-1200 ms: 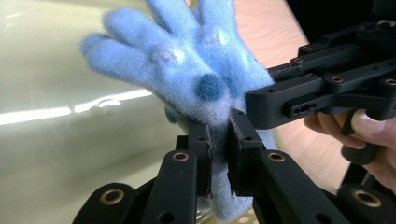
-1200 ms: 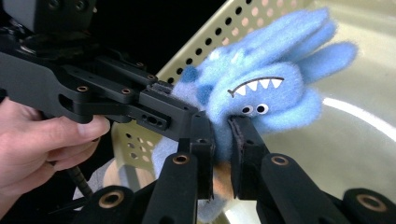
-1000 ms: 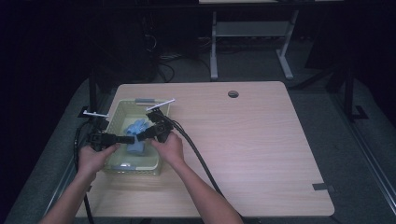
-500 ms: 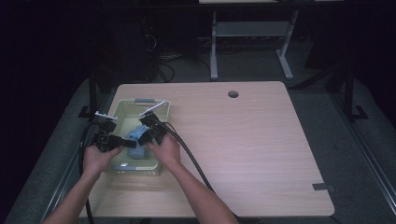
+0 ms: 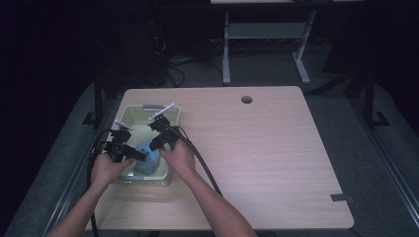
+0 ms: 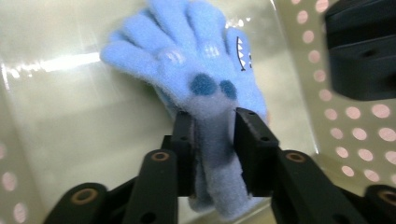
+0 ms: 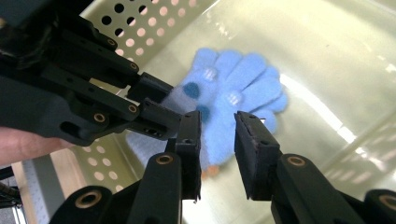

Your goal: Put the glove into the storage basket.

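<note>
A fuzzy light-blue glove point(image 6: 187, 60) with dark blue dots and a small toothed face lies in a pale perforated basket point(image 5: 129, 112) at the table's left. My left gripper point(image 6: 212, 135) is shut on the glove's cuff, and the glove's fingers spread away from the jaws. In the high view the glove point(image 5: 147, 159) sits at the near end of the basket, between my left gripper point(image 5: 137, 154) and my right gripper point(image 5: 158, 142). The right gripper point(image 7: 217, 126) is open just above the glove point(image 7: 243, 88), close beside the left gripper point(image 7: 163, 100).
The basket's holed walls point(image 7: 140, 23) stand close around both grippers. Black cables point(image 5: 197, 153) trail over the wooden table point(image 5: 276, 148) and off its left edge. A round hole point(image 5: 246, 99) is in the tabletop at the back.
Both hands have drawn back toward the near end of the basket, and the glove has come with the left gripper.
</note>
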Demonstrator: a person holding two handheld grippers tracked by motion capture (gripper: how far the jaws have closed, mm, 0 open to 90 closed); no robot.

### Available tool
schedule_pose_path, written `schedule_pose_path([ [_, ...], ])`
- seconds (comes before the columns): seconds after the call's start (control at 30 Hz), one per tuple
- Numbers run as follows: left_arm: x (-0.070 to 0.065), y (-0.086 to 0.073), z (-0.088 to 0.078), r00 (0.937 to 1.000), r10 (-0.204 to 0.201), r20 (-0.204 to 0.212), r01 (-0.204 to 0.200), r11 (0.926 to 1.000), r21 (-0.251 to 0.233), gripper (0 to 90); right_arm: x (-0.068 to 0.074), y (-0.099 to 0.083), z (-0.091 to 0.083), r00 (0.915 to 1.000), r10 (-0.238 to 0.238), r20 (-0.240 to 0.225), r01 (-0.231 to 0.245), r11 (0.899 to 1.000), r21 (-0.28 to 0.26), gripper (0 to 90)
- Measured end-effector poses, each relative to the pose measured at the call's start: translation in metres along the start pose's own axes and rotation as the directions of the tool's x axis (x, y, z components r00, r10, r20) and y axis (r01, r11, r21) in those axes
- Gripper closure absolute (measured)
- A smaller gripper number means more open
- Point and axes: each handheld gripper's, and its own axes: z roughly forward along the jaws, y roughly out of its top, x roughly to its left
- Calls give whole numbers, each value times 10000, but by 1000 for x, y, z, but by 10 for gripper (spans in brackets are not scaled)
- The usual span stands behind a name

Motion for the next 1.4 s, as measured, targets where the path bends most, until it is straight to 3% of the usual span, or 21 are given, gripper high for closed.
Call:
schedule_pose_path([
  [0.17,3,3,-14,9996,-182,-206,172,9989,-430,629,-4,-2,-15,9996,94,-278,-104,9993,-349,713],
  [0.23,2,5,-22,9989,191,-423,-215,9982,-558,681,-7,-4,-21,9989,115,-452,-139,9985,-528,713],
  [0.3,-3,7,-22,9987,320,-395,-343,9977,-584,782,-11,-6,-29,9976,222,-658,-271,9969,-744,705],
  [0.4,-6,9,-15,9982,449,-401,-456,9988,-153,800,-13,-8,-36,9963,248,-827,-322,9955,-894,700],
  [0.47,-9,11,-4,9965,472,-683,-454,9986,273,792,-15,-10,-41,9955,250,-912,-342,9943,-1011,696],
  [0.53,-8,13,3,9937,746,-838,-658,9925,1031,777,-15,-11,-45,9947,223,-1009,-340,9926,-1163,688],
  [0.6,-8,14,10,9915,760,-1052,-619,9894,1312,763,-17,-12,-48,9939,177,-1091,-310,9921,-1217,673],
  [0.8,-9,15,-2,9971,337,-676,-312,9988,379,712,-24,-17,-55,9894,395,-1396,-599,9876,-1453,649],
  [0.93,-8,15,-11,9976,289,-630,-296,9995,-109,681,-27,-19,-57,9886,418,-1449,-636,9868,-1491,629],
  [1.4,-9,14,-18,9991,247,-332,-266,9980,-570,584,-34,-22,-71,9911,354,-1286,-575,9833,-1728,552],
])
